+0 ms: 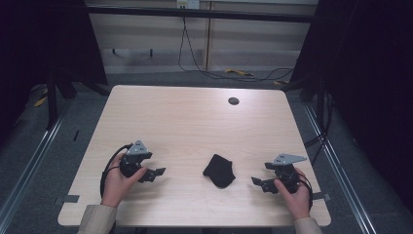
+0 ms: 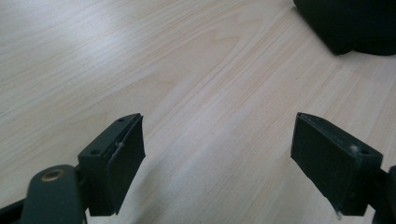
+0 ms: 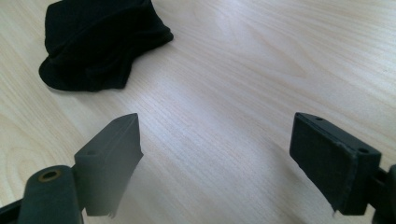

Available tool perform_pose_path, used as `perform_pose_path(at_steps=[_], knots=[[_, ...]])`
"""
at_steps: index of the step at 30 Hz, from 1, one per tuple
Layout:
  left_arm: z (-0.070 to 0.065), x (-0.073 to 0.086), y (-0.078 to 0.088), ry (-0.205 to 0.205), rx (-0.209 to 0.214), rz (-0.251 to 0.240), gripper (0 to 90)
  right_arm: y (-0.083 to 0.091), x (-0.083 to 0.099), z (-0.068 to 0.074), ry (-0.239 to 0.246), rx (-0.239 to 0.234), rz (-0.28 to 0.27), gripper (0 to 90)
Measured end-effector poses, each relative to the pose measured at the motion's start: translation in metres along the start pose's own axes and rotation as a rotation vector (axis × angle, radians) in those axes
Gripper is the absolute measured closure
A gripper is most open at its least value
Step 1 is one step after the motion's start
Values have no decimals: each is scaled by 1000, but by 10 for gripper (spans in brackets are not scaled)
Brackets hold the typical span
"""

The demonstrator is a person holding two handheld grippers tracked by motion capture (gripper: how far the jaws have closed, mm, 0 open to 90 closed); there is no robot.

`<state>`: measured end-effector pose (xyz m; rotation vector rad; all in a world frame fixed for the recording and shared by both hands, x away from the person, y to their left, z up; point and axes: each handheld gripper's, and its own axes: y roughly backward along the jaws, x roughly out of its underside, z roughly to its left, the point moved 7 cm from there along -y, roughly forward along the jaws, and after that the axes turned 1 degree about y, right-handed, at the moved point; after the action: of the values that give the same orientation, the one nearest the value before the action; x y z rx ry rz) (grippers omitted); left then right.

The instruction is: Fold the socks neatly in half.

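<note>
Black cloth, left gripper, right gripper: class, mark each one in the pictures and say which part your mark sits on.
black cloth (image 1: 219, 171), high view, middle of the bundle.
left gripper (image 1: 158, 173), high view, the gap between its open jaw tips.
right gripper (image 1: 258, 184), high view, the gap between its open jaw tips.

Lab-type recording bay is suggested: bare light-wood table (image 1: 195, 122) with cable hole (image 1: 234, 101), enclosed by black curtains (image 1: 370, 73), metal floor rails (image 1: 29, 165), loose cables (image 1: 195, 63) trailed over grey carpet (image 1: 195, 78)
</note>
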<state>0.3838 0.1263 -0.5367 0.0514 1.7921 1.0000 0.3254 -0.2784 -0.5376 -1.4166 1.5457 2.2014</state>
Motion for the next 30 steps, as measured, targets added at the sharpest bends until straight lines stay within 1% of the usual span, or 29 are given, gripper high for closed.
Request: perform_pose_path(at_steps=[2, 4, 7, 8, 9, 11, 12, 16, 18, 19, 21, 26, 27, 28, 30], knots=[[2, 2, 2, -2, -3, 6, 174, 0, 1, 0, 3, 0, 2, 161], [5, 5, 3, 6, -12, 10, 173, 0, 2, -2, 3, 0, 5, 162], [7, 7, 3, 6, -14, 11, 173, 1, 5, -3, 2, 3, 11, 162], [9, 8, 4, -4, -18, 16, 173, 1, 5, -3, 2, 3, 11, 162], [9, 10, 4, 5, -16, 13, 173, 1, 5, -4, 2, 3, 10, 161], [12, 12, 5, 6, -20, 15, 174, 1, 6, -5, -5, 5, 11, 161], [14, 13, 6, 12, -25, 12, 174, 1, 7, -6, -2, 4, 9, 161], [17, 16, 9, 13, -26, 14, 174, 1, 9, -7, 0, 9, 14, 161], [20, 18, 10, 21, -28, 13, 175, 1, 10, -8, 3, 11, 19, 161], [22, 20, 11, 28, -36, 14, 175, 0, 11, -9, 4, 14, 23, 161], [24, 22, 12, 25, -41, 16, 175, 0, 12, -9, 5, 13, 25, 161], [30, 27, 16, 43, -53, 14, 175, 0, 13, -10, 4, 21, 24, 161], [31, 27, 16, 37, -57, 19, 175, 0, 13, -11, 6, 22, 23, 161], [32, 28, 17, 45, -57, 17, 175, 0, 13, -11, 4, 24, 22, 161], [34, 30, 18, 48, -62, 18, 175, 0, 14, -12, 5, 23, 17, 161]])
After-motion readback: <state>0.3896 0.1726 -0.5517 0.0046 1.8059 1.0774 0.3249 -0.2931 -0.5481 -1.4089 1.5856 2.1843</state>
